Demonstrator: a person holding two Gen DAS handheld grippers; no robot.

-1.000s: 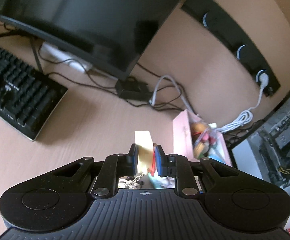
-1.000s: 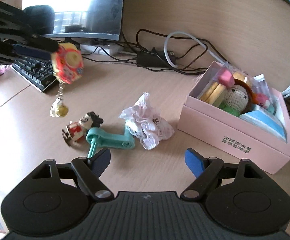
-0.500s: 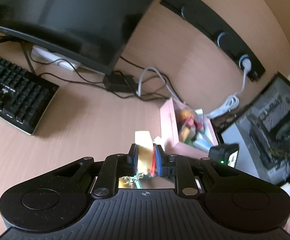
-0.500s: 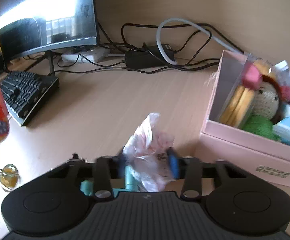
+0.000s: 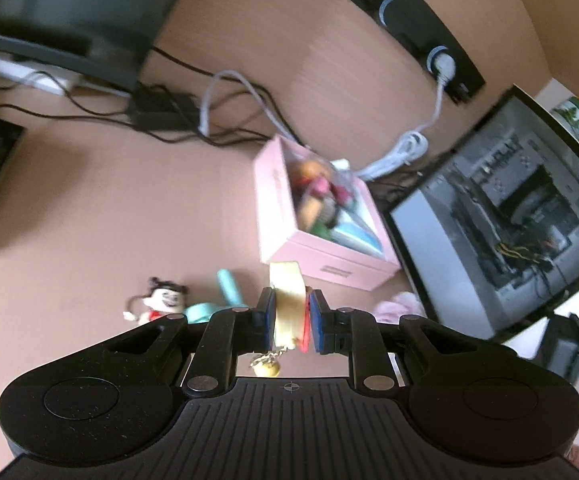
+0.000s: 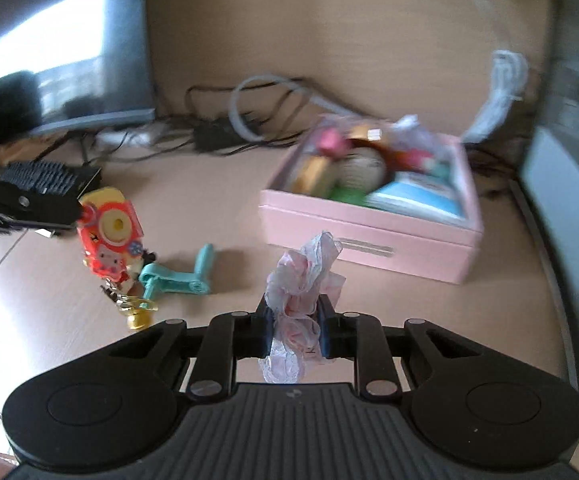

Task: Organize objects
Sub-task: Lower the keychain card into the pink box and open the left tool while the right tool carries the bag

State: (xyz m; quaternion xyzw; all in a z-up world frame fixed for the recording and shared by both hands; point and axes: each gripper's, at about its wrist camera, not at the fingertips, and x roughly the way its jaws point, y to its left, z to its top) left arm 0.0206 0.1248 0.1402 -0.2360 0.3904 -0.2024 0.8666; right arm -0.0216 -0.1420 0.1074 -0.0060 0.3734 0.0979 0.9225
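My left gripper (image 5: 291, 312) is shut on a yellow and red toy keychain (image 5: 287, 300), whose chain and gold bell (image 5: 265, 366) dangle below. In the right wrist view that keychain (image 6: 109, 232) hangs at the left, above the desk. My right gripper (image 6: 293, 320) is shut on a crumpled pink and white lace scrunchie (image 6: 303, 276), lifted off the desk. An open pink box (image 6: 361, 224) filled with small toys stands ahead; in the left wrist view the pink box (image 5: 325, 256) sits just beyond the keychain. A small doll figure (image 5: 161, 300) and a teal plastic crank (image 6: 177, 280) lie on the desk.
A monitor (image 6: 61, 56) and a black keyboard (image 6: 45, 176) stand at the left, with tangled cables (image 6: 225, 132) and a power brick along the back wall. A computer case (image 5: 509, 216) with a glass side stands right of the box.
My right gripper went down onto the scrunchie, shut on it and lifted it. My left gripper carried the keychain to the right, toward the pink box.
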